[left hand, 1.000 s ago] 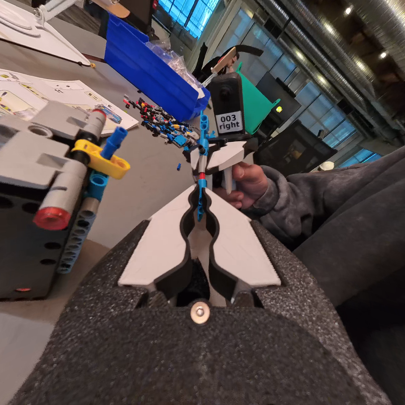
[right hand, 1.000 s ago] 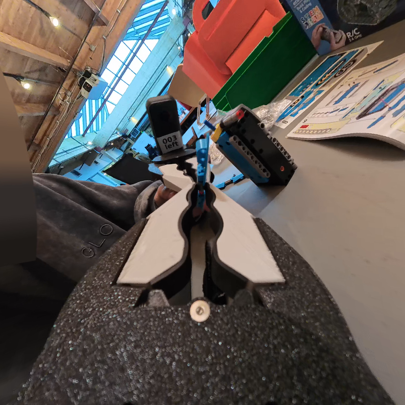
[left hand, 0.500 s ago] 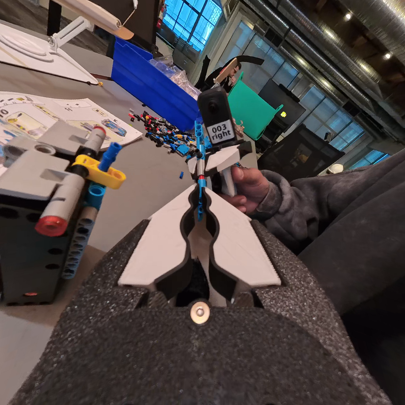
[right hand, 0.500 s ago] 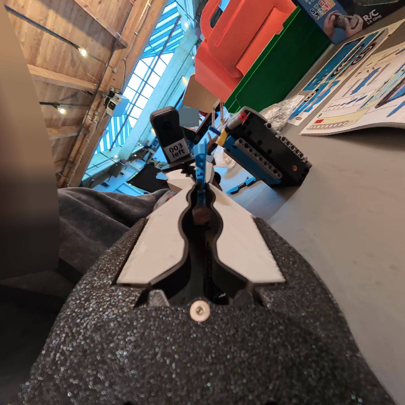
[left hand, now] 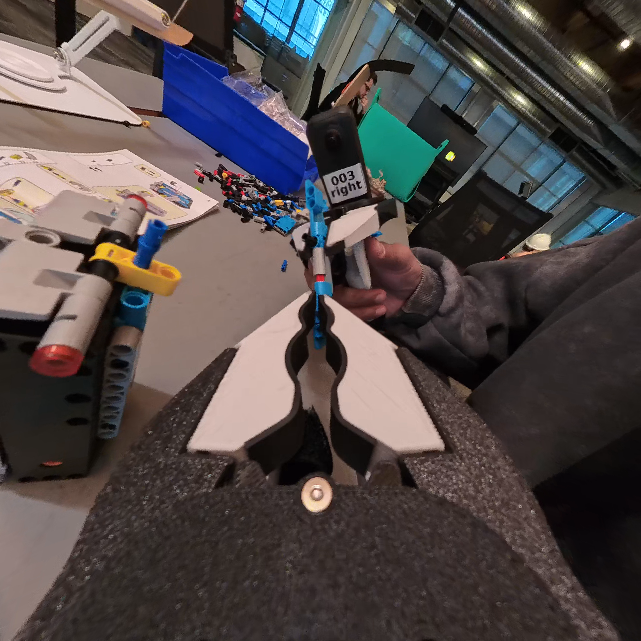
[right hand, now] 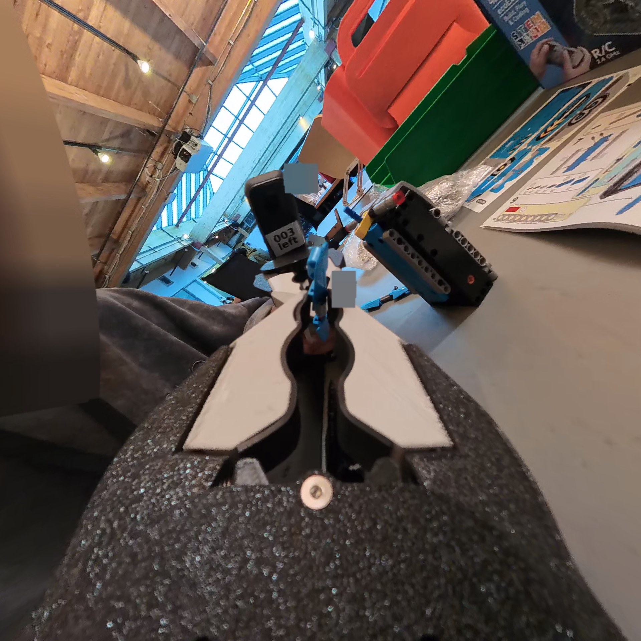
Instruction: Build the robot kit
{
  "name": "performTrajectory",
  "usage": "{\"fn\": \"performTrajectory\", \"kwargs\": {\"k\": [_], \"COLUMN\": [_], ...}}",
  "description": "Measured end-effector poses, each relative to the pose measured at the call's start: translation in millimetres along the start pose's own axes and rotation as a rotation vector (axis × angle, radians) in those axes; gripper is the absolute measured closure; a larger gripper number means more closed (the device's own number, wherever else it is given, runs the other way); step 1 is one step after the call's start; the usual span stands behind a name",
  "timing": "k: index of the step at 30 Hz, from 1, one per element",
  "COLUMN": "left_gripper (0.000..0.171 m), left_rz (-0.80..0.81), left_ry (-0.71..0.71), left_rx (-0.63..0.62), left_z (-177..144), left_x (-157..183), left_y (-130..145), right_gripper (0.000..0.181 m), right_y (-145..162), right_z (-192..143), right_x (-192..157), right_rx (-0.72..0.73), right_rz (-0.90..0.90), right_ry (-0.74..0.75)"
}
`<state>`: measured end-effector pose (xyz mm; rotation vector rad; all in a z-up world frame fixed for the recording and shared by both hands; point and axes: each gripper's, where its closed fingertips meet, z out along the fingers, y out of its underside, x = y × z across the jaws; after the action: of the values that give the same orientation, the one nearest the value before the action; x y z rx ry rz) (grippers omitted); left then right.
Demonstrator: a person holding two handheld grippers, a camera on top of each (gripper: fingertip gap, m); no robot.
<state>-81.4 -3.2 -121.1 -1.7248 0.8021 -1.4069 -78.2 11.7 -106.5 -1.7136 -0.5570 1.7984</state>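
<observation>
Left view: block (left hand: 52,347) on table (left hand: 225,277) at left, booklet (left hand: 104,180) behind it, loose parts (left hand: 256,204) right of booklet, bin (left hand: 225,118) behind parts, second bin (left hand: 392,156) further right.

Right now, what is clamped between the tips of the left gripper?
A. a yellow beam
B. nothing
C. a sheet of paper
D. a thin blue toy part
D: in the left wrist view the left gripper is shut on the thin blue toy part, whose far end reaches the right gripper.
</observation>
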Motion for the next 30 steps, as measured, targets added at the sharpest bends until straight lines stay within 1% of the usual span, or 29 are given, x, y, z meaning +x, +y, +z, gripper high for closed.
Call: {"fn": "performTrajectory", "kwargs": {"k": [3,8,14,16,17,20,24,25,26,28,29,30], "left_gripper": [0.171,0.171,0.171,0.171,0.17,0.148,0.148,0.145,0.142,0.142,0.143,0.143], "left_rz": [0.005,-0.016,-0.091,-0.159,-0.182,-0.216,-0.27,-0.288,-0.311,-0.351,-0.349,-0.328], "left_ry": [-0.008,-0.008,0.038,0.092,0.125,0.146,0.19,0.221,0.246,0.234,0.24,0.248], "left_rx": [-0.017,0.01,0.023,0.043,0.055,0.074,0.081,0.088,0.104,0.155,0.19,0.195], "left_z": [0.7,-0.8,-0.2,0.6,0.3,-0.3,-1.2,-3.0,-5.3,-11.4,-15.5,-16.2], "left_x": [0.1,-0.7,0.0,3.7,6.5,7.4,8.9,10.7,11.7,3.1,2.3,5.5], "left_y": [3.1,-0.9,-1.6,-5.2,-8.3,-11.4,-13.1,-14.4,-16.5,-23.6,-29.3,-30.8], "right_gripper": [0.174,0.174,0.173,0.173,0.173,0.174,0.174,0.174,0.174,0.174,0.174,0.174], "right_y": [4.5,3.6,2.8,-0.5,-3.4,-7.1,-8.9,-9.4,-12.4,-20.3,-20.1,-18.8], "right_z": [-0.6,0.2,0.8,-0.7,-1.4,-2.4,-1.9,-1.6,-3.2,-9.6,-10.7,-10.4], "right_x": [3.3,2.4,1.4,-2.2,-6.1,-17.3,-21.6,-22.1,-22.2,-23.5,-22.2,-21.5], "right_rx": [-0.012,0.001,0.003,0.014,0.024,0.047,0.055,0.058,0.079,0.123,0.117,0.112], "right_rz": [0.012,-0.017,-0.054,-0.052,-0.045,-0.048,-0.146,-0.167,-0.19,-0.188,-0.176,-0.175], "right_ry": [0.013,0.032,0.059,0.032,0.006,-0.063,-0.036,-0.028,-0.017,-0.022,-0.022,-0.02]}}
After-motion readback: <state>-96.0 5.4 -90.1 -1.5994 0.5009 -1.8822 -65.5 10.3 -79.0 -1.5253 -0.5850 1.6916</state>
